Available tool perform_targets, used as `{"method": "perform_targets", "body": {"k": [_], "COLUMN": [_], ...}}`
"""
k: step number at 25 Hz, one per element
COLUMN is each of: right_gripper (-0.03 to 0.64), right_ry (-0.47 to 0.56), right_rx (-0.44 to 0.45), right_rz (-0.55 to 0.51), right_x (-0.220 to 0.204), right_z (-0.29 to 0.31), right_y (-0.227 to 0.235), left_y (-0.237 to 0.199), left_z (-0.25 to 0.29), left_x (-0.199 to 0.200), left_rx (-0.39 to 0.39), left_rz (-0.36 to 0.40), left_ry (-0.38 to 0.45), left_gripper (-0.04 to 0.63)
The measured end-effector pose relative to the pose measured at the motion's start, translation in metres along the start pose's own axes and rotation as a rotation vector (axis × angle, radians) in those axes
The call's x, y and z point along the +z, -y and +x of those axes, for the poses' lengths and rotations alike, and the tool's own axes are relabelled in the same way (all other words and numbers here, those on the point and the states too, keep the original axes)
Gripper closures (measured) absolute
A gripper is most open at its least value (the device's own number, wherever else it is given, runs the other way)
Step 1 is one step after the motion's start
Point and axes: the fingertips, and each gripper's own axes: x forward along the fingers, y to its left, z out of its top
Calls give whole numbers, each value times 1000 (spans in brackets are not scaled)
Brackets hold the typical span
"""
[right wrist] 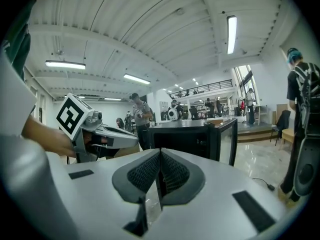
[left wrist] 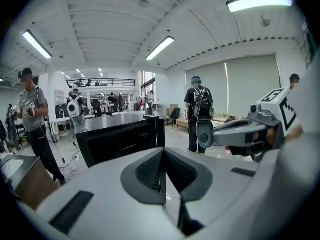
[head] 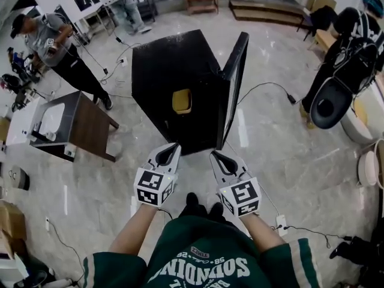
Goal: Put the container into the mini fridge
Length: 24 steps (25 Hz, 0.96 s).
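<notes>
Black open mini fridge (head: 162, 71) bears yellow container (head: 182, 101); left gripper (head: 173, 147), right gripper (head: 215, 154) closed, empty.

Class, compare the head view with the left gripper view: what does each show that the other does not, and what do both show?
Only the head view: the person's green shirt and the marker cube on the left gripper. Only the left gripper view: ceiling lights and that gripper's jaws close up, shut with nothing between them. Both: the black mini fridge, door open, and the right gripper.
</notes>
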Motion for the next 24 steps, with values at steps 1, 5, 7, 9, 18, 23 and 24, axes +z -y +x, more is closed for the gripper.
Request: {"method": "perform_targets", "body": {"k": [1,5,7,9,18,23,24], "right_gripper": [581,583,583,583,583,583,584], "right_ry": [1,-5,-7,-3,-13,-16,-17], "right_rx": [0,-7,-8,-8,4,9,11], "right_rz": [4,10,9,8,7,7,7], "right_x": [-1,-4,-3,-2,-7,-11,-12], "right_z": [-1,-2,-2,-1,7,8,8], "right_y": [0,1,0,0,-6,-4,-4], "left_y": [1,5,4,4,-1,-4,-5], "left_z": [0,2,2,2,7,10,10], "left_x": [-2,-4,-4,-3,-9,-14,-15], "left_rx": [-2,-6,-6,-5,-10,3,7], "left_rz": [-1,4,5,4,-12,-17,-18], "left_ry": [-2,-7,-9,-10,-11,-7,-6], "left_gripper": [581,581,581,581,581,581,581]}}
